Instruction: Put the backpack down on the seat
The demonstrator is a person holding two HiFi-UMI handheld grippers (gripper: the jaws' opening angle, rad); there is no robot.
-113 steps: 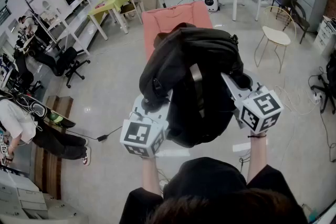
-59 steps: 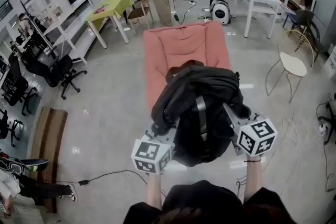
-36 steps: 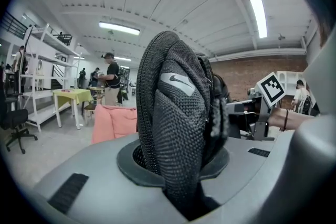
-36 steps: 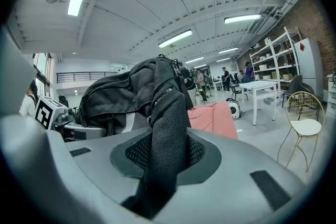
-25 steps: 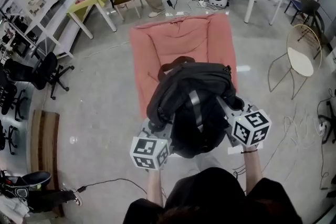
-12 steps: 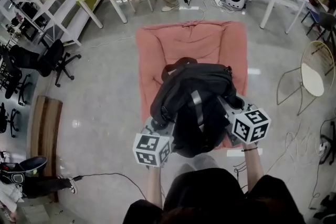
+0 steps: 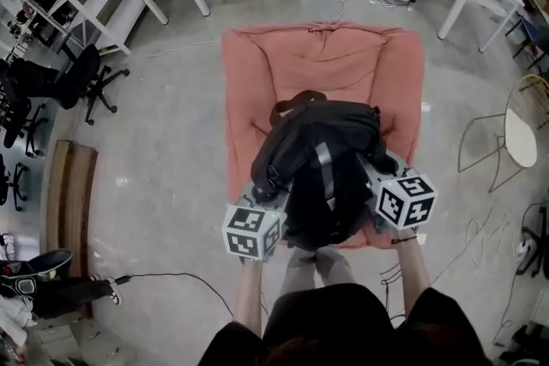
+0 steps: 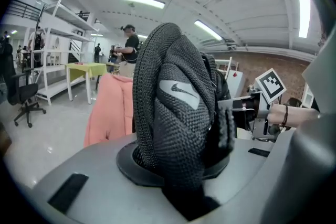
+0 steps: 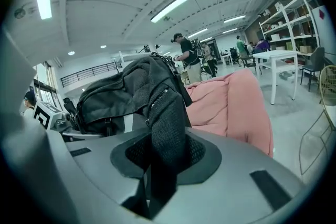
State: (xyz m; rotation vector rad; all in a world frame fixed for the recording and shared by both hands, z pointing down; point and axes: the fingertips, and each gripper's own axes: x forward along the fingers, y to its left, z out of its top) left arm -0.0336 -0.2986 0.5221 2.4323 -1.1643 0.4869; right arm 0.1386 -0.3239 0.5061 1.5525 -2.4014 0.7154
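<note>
left claw [image 7: 273, 184], right claw [image 7: 371, 165] each clamped on backpack [image 7: 322, 141]; forearms extended, tips apparently tilted downward

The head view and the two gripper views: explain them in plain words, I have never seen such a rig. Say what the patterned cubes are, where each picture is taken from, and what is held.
There is no robot here. A person holds a two-jaw tool, called a gripper, in each hand, and the patterned cubes are parts of those grippers. The head view comes from a camera on the person's head, looking steeply down. It shows the left gripper at the left and the right gripper at the right. The other two pictures come from cameras riding on each gripper, looking along its jaws. Between the grippers hangs a black backpack, over the front of a pink cushioned seat. I cannot tell whether it touches the seat. Each gripper is shut on the backpack: the left on the left strap, the right on the right strap.
</note>
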